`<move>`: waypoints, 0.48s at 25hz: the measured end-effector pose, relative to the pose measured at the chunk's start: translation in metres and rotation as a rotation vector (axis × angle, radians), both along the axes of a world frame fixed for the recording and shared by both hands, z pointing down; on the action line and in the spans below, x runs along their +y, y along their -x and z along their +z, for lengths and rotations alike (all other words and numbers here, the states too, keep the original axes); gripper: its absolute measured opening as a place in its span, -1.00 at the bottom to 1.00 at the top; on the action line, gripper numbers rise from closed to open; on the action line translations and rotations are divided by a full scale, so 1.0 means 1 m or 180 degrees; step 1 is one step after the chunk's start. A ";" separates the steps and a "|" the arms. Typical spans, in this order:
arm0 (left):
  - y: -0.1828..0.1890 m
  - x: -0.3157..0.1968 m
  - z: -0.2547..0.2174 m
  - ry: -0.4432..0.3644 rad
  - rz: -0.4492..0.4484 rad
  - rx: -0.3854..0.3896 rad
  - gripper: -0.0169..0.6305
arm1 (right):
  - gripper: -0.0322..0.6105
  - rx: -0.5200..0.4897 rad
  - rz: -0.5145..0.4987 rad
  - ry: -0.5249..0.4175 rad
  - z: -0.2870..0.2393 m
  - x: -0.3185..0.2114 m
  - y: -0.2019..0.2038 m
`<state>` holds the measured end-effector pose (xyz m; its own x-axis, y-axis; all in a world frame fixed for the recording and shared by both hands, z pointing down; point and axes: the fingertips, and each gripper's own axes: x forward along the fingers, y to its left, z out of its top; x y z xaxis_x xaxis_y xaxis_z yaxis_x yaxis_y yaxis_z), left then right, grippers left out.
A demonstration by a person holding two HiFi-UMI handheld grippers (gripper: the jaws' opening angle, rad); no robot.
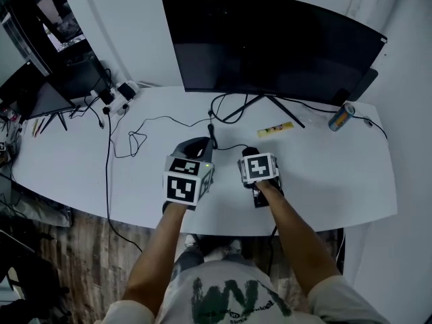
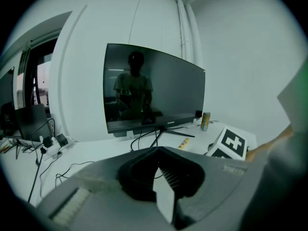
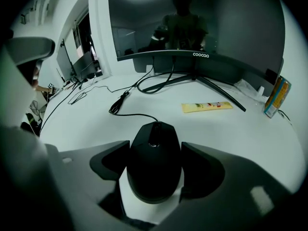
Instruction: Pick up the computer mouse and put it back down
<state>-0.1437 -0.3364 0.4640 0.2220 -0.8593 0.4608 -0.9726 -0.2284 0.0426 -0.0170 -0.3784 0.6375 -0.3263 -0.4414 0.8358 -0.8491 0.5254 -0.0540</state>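
the right hand-held gripper (image 3: 155, 146) has its jaws pressed on the flanks of the computer mouse (image 3: 154, 163), which sits squarely between them, low over the table (image 3: 86, 124). the views don't settle whether it is lifted. its long axis runs straight ahead toward the monitor (image 3: 202, 18). the left hand-held gripper (image 2: 158, 150) is closed, empty and farther off.
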 end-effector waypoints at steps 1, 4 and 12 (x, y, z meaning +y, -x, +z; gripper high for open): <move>-0.001 -0.001 0.000 0.0002 0.0047 0.0002 -0.94 | 0.09 0.0006 0.0019 -0.0008 -0.001 0.000 0.000; -0.003 -0.003 -0.001 0.0004 0.0150 0.0053 -0.94 | 0.07 -0.0042 0.0039 0.0005 0.000 0.004 0.001; 0.002 0.000 -0.010 -0.0030 0.0291 0.0208 -0.94 | 0.06 -0.0118 0.0251 -0.0249 -0.010 0.006 -0.010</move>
